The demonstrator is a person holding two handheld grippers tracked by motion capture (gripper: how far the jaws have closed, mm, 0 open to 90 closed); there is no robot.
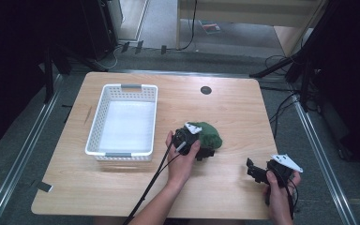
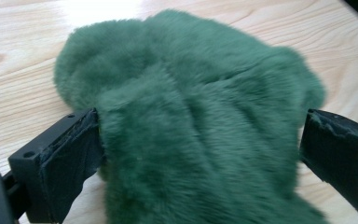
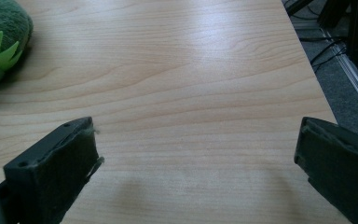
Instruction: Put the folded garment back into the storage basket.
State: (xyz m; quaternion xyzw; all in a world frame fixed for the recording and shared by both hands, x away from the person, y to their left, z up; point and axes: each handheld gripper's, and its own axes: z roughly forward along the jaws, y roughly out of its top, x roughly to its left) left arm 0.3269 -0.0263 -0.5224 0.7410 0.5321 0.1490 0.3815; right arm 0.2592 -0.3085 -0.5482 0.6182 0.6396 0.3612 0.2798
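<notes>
The green plush toy [image 1: 208,135] lies on the desk [image 1: 234,108], just right of the white basket [image 1: 122,121] and near the desk's middle. The left tool [image 2: 200,140] sits at the toy's near side, its jaws spread wide with the fur between them; the left jaw touches the fur, the right one stands at its edge. The right tool [image 3: 198,158] hovers over bare wood well to the right of the toy, jaws wide apart and holding nothing.

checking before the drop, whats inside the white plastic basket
The white perforated plastic basket shows a bare white floor, nothing lying in it. Its near wall hides a thin strip of floor.
</notes>
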